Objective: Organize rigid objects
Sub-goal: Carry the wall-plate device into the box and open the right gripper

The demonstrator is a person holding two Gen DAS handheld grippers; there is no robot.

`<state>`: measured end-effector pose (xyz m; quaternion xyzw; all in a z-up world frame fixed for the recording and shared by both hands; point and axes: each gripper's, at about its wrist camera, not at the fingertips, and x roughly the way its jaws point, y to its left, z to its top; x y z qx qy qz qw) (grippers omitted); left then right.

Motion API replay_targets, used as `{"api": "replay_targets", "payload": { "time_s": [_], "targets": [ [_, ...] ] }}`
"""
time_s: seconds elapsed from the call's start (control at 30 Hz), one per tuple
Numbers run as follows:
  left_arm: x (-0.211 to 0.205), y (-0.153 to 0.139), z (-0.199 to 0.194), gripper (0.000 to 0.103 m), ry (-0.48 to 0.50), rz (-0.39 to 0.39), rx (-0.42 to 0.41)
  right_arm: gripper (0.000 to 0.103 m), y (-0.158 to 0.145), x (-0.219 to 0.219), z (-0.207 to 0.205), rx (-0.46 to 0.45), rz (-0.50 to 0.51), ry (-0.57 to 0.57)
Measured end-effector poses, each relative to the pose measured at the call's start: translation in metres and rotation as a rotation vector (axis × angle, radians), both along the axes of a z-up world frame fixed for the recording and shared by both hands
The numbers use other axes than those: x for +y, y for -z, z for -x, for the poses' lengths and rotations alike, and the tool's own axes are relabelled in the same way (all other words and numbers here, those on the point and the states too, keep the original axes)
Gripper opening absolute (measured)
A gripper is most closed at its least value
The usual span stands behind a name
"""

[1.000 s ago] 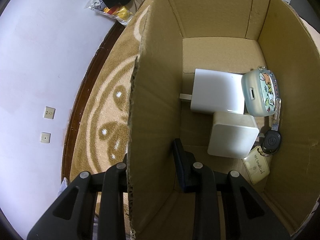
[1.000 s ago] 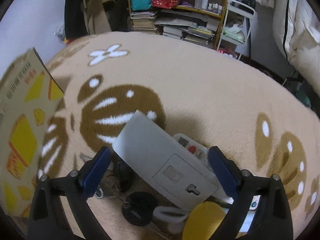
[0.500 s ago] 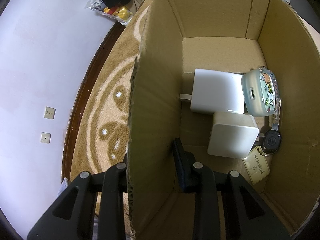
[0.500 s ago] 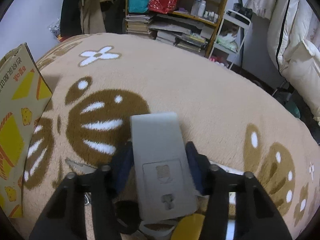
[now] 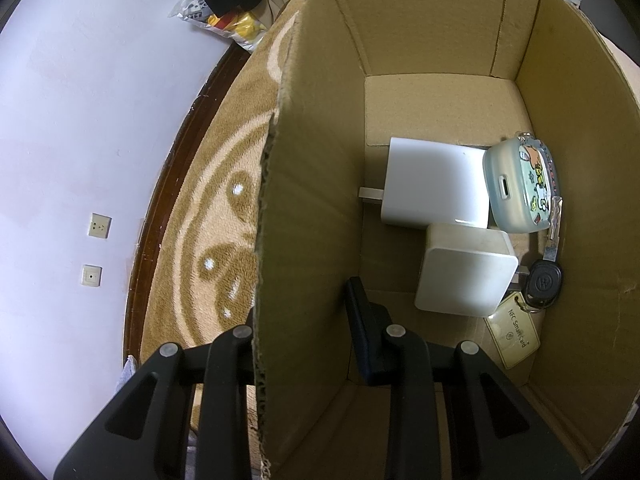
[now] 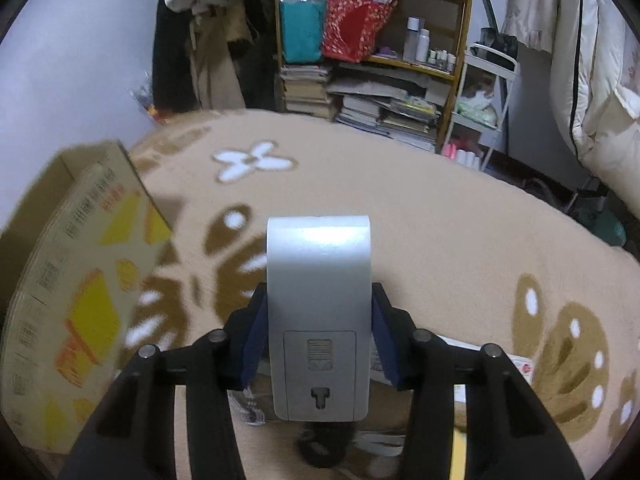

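Patterned rug [image 6: 420, 216] underneath everything. Cardboard box [image 5: 304, 184] standing on it, side wall pinched between left gripper [image 5: 300, 344] fingers. Inside, toward 2 o'clock: large white adapter [image 5: 436, 188], smaller white cube [image 5: 464, 276] touching it, decorated earbud case [image 5: 520, 192], black car key [image 5: 542, 284], NFC card [image 5: 514, 336]. Right gripper [image 6: 318, 344] fingers clamped on grey remote [image 6: 318, 320], raised above rug, box at 9 o'clock.
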<state>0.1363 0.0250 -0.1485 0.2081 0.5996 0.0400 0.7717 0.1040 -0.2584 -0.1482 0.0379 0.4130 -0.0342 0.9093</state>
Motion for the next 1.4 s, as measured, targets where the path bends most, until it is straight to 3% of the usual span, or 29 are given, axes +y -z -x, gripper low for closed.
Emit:
{"api": "replay_targets", "payload": {
  "time_s": [0.23,0.4,0.77,1.0,1.13,1.4],
  "targets": [
    [0.001,0.0,-0.001,0.028,0.0,0.002,-0.001,0.051,-0.032,0.018,0.004,-0.05,-0.104,0.006],
    [0.002,-0.001,-0.001,0.028,-0.004,0.009,0.0,0.051,-0.048,0.044,0.006,-0.092,-0.162,-0.071],
    [0.004,-0.001,-0.002,0.028,-0.007,0.012,0.001,0.051,-0.074,0.118,0.016,-0.141,-0.186,-0.253],
    [0.005,0.0,-0.004,0.028,-0.013,0.025,0.003,0.051,-0.067,0.145,0.018,-0.126,-0.181,-0.29],
    [0.011,0.0,-0.007,0.028,-0.045,0.069,0.01,0.05,-0.056,0.146,0.015,-0.1,-0.209,-0.293],
    [0.009,-0.001,-0.008,0.028,-0.042,0.068,0.007,0.05,-0.051,0.148,0.015,-0.095,-0.242,-0.261]
  ]
}}
